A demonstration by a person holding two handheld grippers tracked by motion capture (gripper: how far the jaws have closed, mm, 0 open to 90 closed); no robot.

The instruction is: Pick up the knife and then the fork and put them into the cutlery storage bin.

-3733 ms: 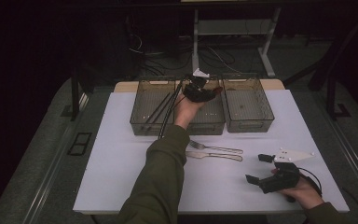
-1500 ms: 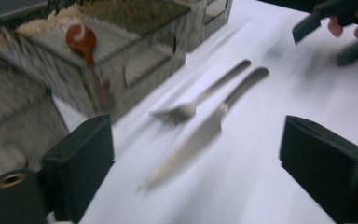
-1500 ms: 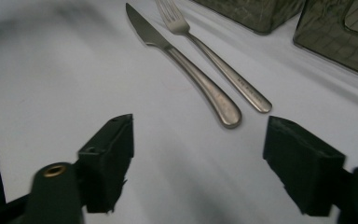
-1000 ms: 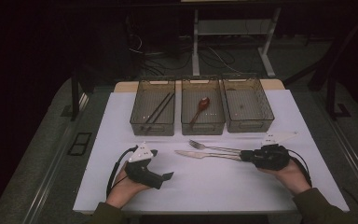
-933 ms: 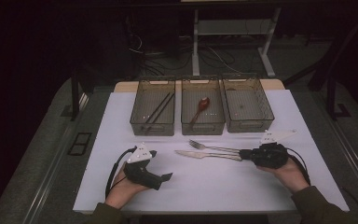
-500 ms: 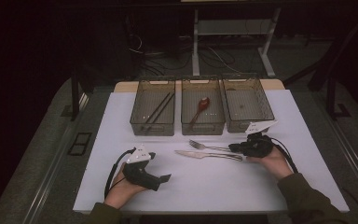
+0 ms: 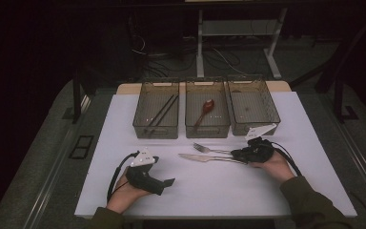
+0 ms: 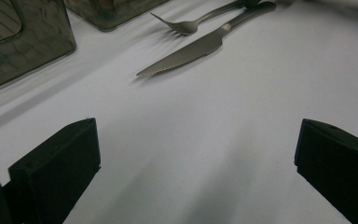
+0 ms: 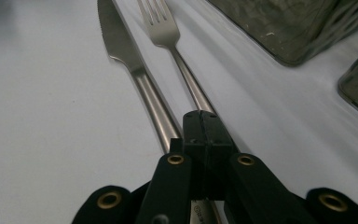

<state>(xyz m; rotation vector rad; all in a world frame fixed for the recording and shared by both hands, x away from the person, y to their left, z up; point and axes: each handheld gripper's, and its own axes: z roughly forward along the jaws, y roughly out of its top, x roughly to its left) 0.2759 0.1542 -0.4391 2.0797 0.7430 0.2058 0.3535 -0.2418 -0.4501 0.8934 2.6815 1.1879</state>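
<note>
A dim room; a white-topped desk (image 7: 286, 191) on grey floor (image 7: 43, 157); cables (image 7: 171, 59) and a metal stand (image 7: 238, 33) behind.

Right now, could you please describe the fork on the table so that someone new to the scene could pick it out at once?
Start at the three smoky plastic bins across the far side of the white table. In front of the middle bin lie two silver pieces side by side. The fork is the one nearer the bins, with tines pointing left; its neighbour, the knife, has a flat serrated blade, and the right gripper is shut at the fork's handle end.
</note>
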